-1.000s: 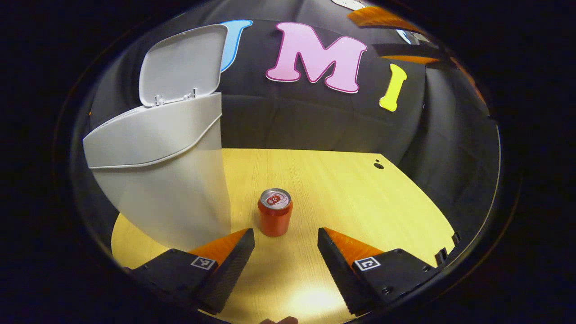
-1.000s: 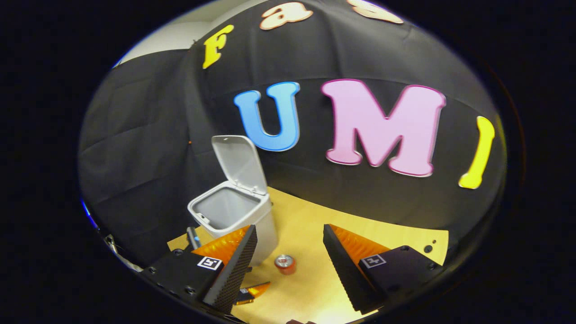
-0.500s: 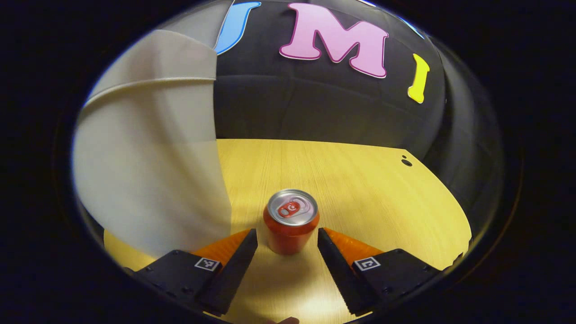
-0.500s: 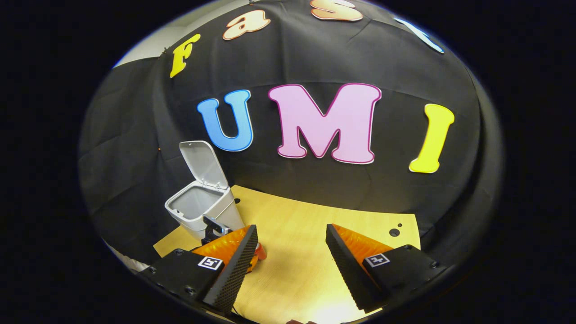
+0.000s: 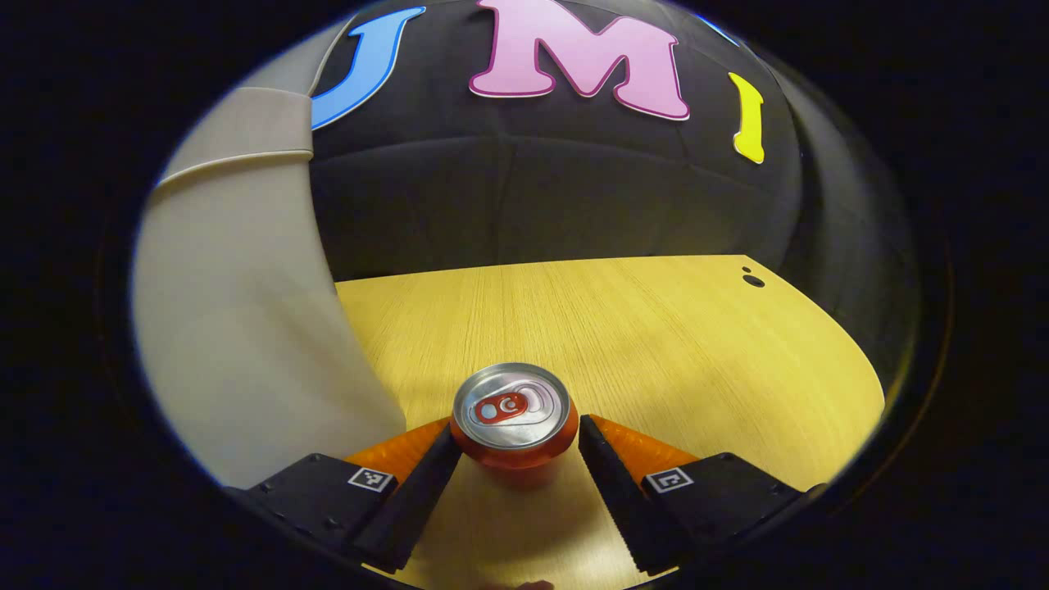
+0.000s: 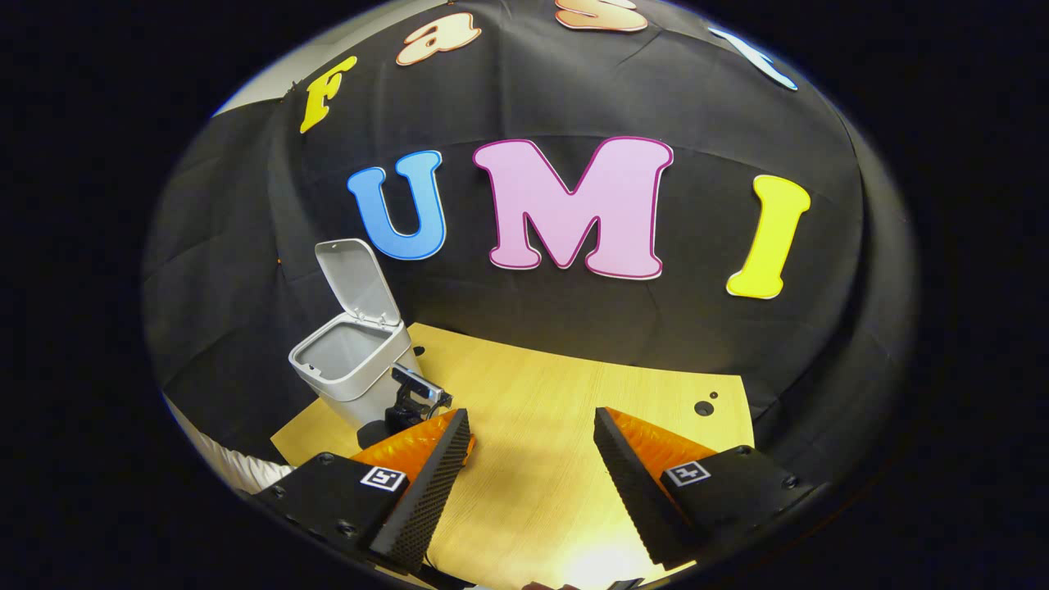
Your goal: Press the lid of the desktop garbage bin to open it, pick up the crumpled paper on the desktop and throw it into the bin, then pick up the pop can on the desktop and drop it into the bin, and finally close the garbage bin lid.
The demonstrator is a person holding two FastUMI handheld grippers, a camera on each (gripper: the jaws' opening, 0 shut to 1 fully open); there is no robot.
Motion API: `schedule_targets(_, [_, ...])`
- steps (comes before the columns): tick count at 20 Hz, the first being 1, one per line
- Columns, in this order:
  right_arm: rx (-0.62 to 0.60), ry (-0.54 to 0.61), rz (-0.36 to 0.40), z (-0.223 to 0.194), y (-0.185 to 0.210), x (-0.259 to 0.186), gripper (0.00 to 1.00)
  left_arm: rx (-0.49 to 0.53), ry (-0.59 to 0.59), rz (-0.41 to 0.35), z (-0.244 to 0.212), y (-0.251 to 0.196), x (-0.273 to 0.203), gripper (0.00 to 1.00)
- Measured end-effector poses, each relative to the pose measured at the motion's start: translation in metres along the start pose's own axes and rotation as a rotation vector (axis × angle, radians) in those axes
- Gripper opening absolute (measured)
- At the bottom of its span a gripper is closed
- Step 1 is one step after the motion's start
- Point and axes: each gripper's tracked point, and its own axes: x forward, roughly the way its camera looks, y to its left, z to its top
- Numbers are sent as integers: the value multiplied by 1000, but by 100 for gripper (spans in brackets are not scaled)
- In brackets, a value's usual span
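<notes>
A red pop can (image 5: 513,414) with a silver top stands upright on the wooden table (image 5: 656,328). My left gripper (image 5: 515,426) is open, one finger on each side of the can and close to its wall. The white bin (image 5: 238,311) rises just to the left of it. In the right gripper view the bin (image 6: 348,373) stands at the far left with its lid (image 6: 358,283) tipped up and open. My right gripper (image 6: 531,414) is open and holds nothing, well above the table. Part of the left gripper (image 6: 416,395) shows beside the bin, behind my right gripper's left finger.
The black cloth wall closes off the back of the table. A small dark hole (image 5: 752,280) marks the table's far right corner. Bare wood (image 6: 557,393) stretches to the right of the bin.
My left gripper has moved forward and down, so the can now sits between its fingers. The right gripper has drawn back and turned, and the bin looks smaller in its view.
</notes>
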Motion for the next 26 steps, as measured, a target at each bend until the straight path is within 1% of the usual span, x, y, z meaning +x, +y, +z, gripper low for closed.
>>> schedule_targets(2, [-6,1,2,-2,-3,-2,98,-5,-15,-1,7,-2,-4,96])
schedule_targets(4, [-1,-6,2,-7,-8,-7,98,-38,-39,-36,20,-14,-18,88])
schedule_targets(6, [25,-16,13,-7,-15,-16,98,-36,-73,-47,38,-20,-43,86])
schedule_targets(8, [47,-22,29,-9,-14,-15,98,-20,-125,-63,65,-27,-77,86])
schedule_targets(11, [65,-27,52,-16,-17,-13,98,31,-239,-75,127,-27,-132,85])
schedule_targets(13, [87,-32,69,-19,-19,-13,98,64,-310,-48,167,-11,-167,85])
schedule_targets(14, [100,-36,80,-18,-17,-12,98,59,-338,-33,186,0,-185,85])
schedule_targets(16, [114,-52,107,-13,-12,-15,98,16,-391,-12,221,21,-218,85])
schedule_targets(19, [90,-72,127,-10,-11,-19,98,-34,-411,66,243,70,-247,85])
schedule_targets(21, [79,-80,133,-8,-10,-20,98,-43,-400,133,242,107,-256,85])
schedule_targets(23, [89,-81,140,-9,-10,-22,98,-36,-360,196,229,145,-258,85])
schedule_targets(26, [96,-79,152,-13,-12,-21,98,-55,-279,231,202,175,-249,85])
